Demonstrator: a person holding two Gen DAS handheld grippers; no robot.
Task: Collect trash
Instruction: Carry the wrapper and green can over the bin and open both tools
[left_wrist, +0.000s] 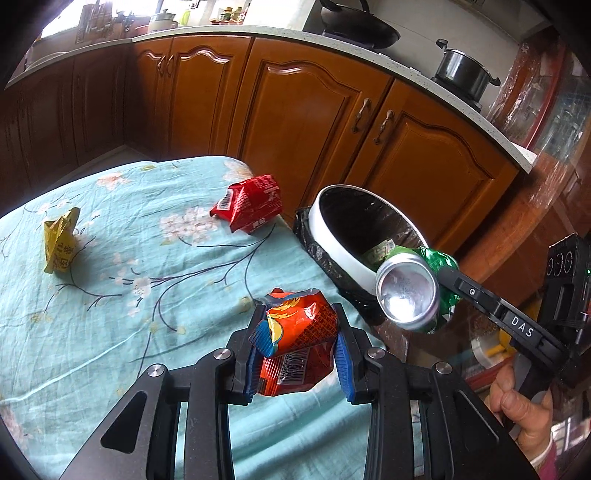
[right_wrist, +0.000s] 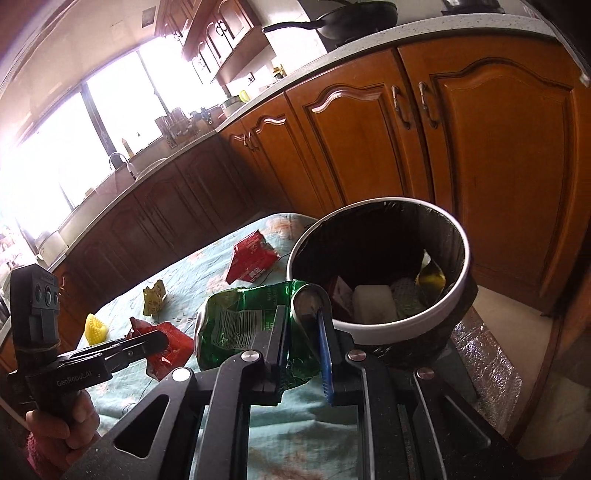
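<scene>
My left gripper is shut on a crumpled orange-red snack bag and holds it above the table's right part; that gripper also shows in the right wrist view. My right gripper is shut on a crushed green can, held just left of the white trash bin with a black liner. In the left wrist view the can hangs at the bin's near rim. A red wrapper and a yellow wrapper lie on the table.
The table wears a teal flowered cloth. Wooden cabinets stand behind the table and the bin. The bin holds several pieces of trash. A small yellow object lies on the cloth at the left in the right wrist view.
</scene>
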